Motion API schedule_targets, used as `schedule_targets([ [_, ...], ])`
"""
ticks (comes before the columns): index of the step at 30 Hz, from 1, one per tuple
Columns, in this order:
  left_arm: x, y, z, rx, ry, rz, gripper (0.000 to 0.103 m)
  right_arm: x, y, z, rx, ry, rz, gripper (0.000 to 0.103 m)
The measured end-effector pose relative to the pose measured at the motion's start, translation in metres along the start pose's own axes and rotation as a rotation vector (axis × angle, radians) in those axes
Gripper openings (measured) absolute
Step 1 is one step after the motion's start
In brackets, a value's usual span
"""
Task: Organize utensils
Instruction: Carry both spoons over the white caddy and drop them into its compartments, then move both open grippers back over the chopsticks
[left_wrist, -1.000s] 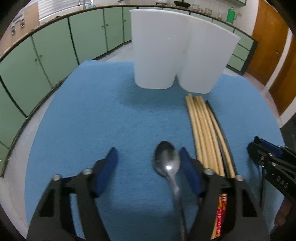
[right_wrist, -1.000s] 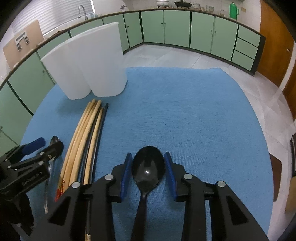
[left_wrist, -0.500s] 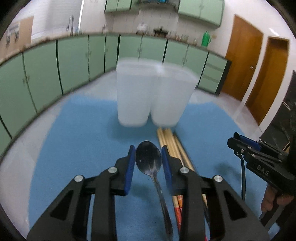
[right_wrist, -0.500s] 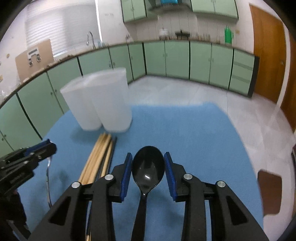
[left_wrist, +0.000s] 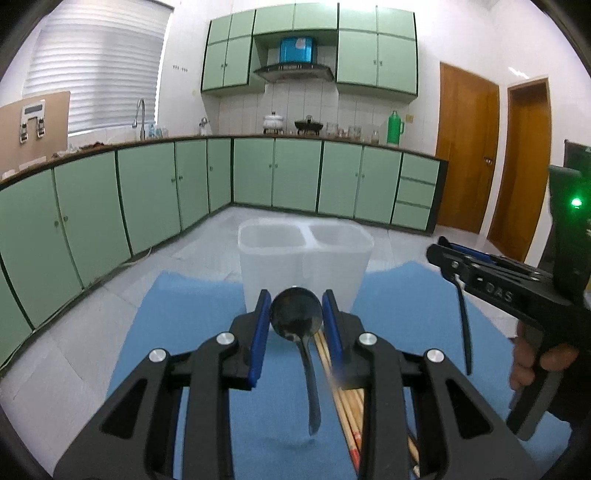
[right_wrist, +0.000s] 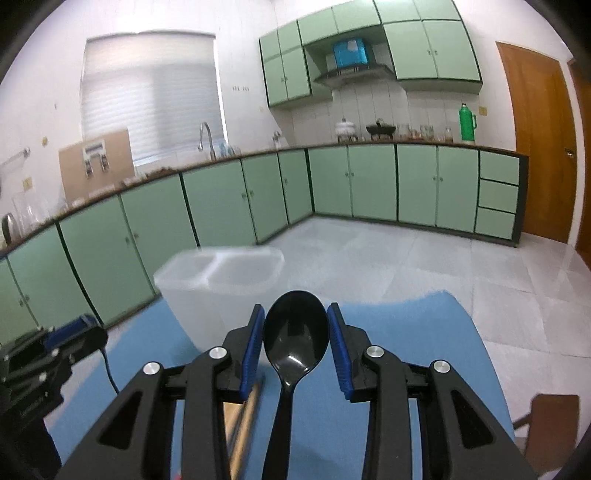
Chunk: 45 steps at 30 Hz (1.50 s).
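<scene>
left gripper (left_wrist: 296, 321): clamped on the metal spoon (left_wrist: 295, 314) across the bowl, pads pinching its two edges; handle hangs down and back toward the mat (left_wrist: 192, 306).
right gripper (right_wrist: 296, 332): closed on the black spoon (right_wrist: 295, 325), same grip — bowl edges only, handle trailing below.
bin (left_wrist: 304, 251): white, two compartments side by side, standing on the mat's far part; from both cameras it sits ahead of and below the grippers, apart from both spoons.
chopsticks (left_wrist: 343, 398): bundle lying on the mat under the left gripper, ends pointing toward the bin; not yet picked up.
progress: my read — both spoons lifted and on approach, neither over a compartment yet.
risk, grip: curved, smooth bowl between flat pads — a spoon could pivot or squirt out if tilted hard; the metal one looks the heavier, so likelier to swing.
risk, handle: handles hang low; coming in too flat could catch a handle on the bin rim (left_wrist: 306, 232) and lever the spoon out of the pads.
risk, bin: looks light and tall; a knock from a handle or gripper could shove or tip it.
risk, arms: both grippers heading for one narrow bin — they could crowd each other at the rim; the right one already shows close in at the left view's edge.
risk, sorting: which compartment takes spoons, I can't tell; dropping them in different ones would undo the sort.
</scene>
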<state>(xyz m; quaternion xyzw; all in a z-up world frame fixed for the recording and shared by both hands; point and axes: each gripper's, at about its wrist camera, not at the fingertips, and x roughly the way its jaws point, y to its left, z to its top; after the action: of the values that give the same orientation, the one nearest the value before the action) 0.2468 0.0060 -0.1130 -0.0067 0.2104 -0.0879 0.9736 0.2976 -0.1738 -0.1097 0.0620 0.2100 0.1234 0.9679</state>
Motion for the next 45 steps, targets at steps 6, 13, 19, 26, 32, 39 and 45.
schedule_targets([
  [6,-0.003,0.006,0.049,-0.012,-0.104,-0.036,0.027,0.013,0.005,0.048,0.017,-0.105,0.042,0.034],
  [13,0.017,0.010,0.114,-0.047,-0.212,-0.061,0.027,0.042,0.012,0.097,0.031,-0.191,0.061,0.034],
  [19,0.050,0.012,0.136,-0.058,-0.225,-0.051,0.027,0.084,0.015,0.108,0.034,-0.196,0.024,0.034],
  [26,0.110,0.025,0.113,-0.073,-0.124,-0.021,0.027,0.121,0.011,0.084,0.063,-0.108,0.004,0.034],
  [32,0.122,0.036,0.096,-0.088,-0.058,-0.013,0.039,0.118,0.002,0.063,0.089,-0.051,0.040,0.038],
  [39,0.086,0.037,0.083,-0.095,-0.035,-0.005,0.051,0.082,-0.015,0.046,0.143,-0.011,0.044,0.060],
  [45,0.033,0.027,0.031,-0.072,0.049,-0.009,0.067,0.024,-0.022,-0.002,0.156,0.113,0.050,0.075],
])
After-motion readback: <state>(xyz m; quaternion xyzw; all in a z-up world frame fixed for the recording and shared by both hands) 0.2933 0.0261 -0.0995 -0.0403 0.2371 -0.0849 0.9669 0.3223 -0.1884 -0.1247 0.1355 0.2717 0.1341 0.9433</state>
